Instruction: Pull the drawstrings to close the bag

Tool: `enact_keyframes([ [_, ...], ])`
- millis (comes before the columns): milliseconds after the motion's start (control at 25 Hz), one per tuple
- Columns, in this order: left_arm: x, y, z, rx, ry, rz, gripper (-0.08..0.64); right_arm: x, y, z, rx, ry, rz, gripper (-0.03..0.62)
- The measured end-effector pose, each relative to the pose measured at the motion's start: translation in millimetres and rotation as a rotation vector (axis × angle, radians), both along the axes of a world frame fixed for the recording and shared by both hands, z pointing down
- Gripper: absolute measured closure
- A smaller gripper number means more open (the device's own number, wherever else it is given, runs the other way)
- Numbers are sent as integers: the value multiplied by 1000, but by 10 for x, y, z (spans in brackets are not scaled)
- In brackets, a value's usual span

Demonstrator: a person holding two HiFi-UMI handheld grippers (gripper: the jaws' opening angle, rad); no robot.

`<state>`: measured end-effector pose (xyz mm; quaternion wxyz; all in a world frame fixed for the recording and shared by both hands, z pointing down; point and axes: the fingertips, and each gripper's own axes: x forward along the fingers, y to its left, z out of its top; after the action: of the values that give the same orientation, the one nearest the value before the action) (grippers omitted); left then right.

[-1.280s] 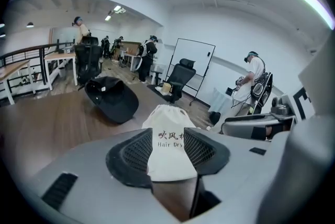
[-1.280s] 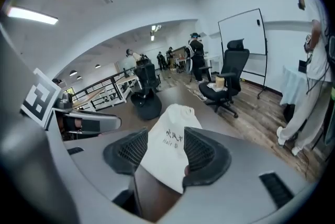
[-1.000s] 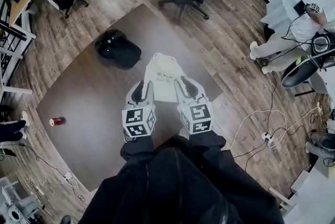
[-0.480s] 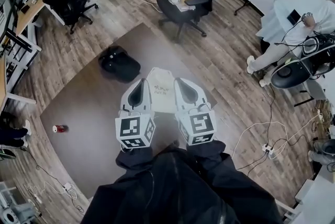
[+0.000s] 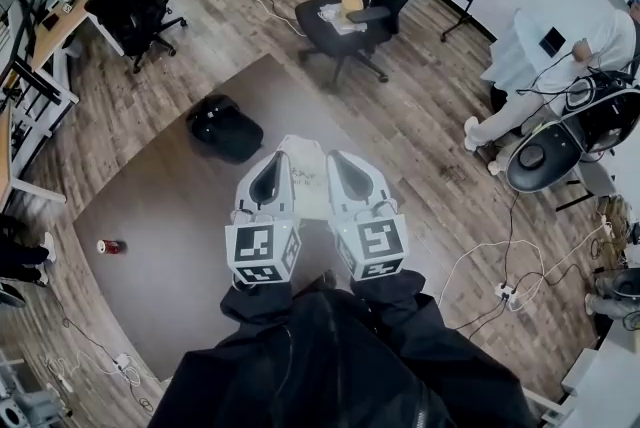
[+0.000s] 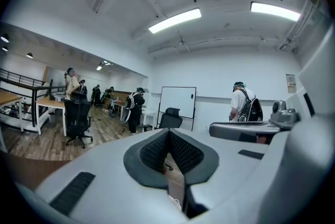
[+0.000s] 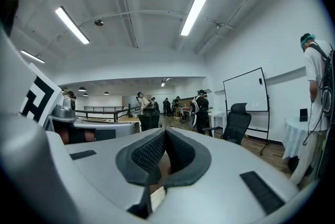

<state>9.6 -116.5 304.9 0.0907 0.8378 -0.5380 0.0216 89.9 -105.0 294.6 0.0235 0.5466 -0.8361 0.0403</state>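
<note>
A white drawstring bag (image 5: 306,180) with a small print lies on the dark brown table (image 5: 160,216). It shows between and just beyond my two grippers. In the head view my left gripper (image 5: 270,162) and right gripper (image 5: 340,164) are held side by side above the table, tips pointing away from me. The jaws of both are shut. In the left gripper view the black pads (image 6: 157,150) meet and the camera looks level across the room. The right gripper view shows its pads (image 7: 177,149) closed the same way. No drawstring is visible in either gripper.
A black cap-like bag (image 5: 225,128) rests on the table left of the white bag. A red can (image 5: 108,246) lies near the table's left edge. An office chair (image 5: 365,1) stands beyond the table, a seated person (image 5: 560,66) at the right, and cables (image 5: 500,256) on the floor.
Both grippers went from open to shut. They rose off the table toward me and now cover more of the bag.
</note>
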Motion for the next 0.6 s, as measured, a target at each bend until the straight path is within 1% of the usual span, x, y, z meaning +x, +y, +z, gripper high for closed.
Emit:
enact_keyframes([
  [360, -2, 65, 2, 5, -7, 5, 529, -15, 65, -41, 14, 5, 4, 572],
  [600, -76, 82, 3, -1, -7, -2, 529, -76, 78, -51, 19, 2, -5, 572],
])
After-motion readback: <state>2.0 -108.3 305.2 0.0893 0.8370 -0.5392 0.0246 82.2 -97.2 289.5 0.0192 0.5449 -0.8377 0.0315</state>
